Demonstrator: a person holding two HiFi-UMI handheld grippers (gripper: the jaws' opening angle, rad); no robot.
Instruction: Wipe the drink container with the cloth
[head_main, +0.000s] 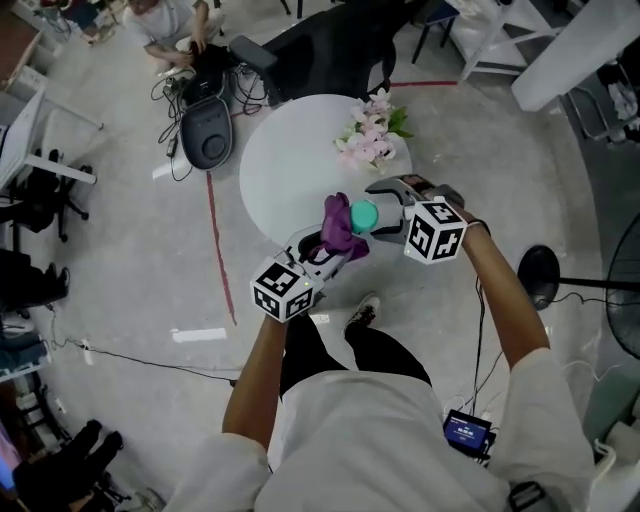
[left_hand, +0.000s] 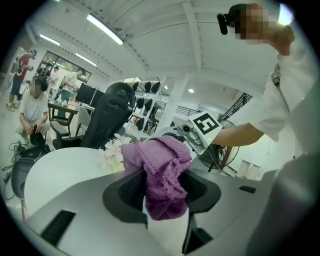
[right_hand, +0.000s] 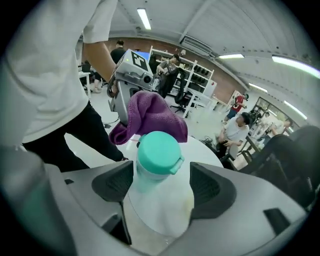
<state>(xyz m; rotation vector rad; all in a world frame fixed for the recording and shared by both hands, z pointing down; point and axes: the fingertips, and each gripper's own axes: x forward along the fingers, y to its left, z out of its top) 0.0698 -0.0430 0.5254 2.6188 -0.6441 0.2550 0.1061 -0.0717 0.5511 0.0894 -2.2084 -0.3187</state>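
Cloth (head_main: 338, 225), clamped in left gripper (head_main: 326, 249) fingers, beside lid (right_hand: 156, 151) of drink container (right_hand: 161, 210) clamped in right gripper (right_hand: 157, 186) fingers; wiping judged barely begun.

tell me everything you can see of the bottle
The bottle has a cloudy white, plastic-looking body and a closed teal flip cap. The right gripper clamps its body, holding it off the table, cap toward the left gripper's purple cloth, which lies against the cap.
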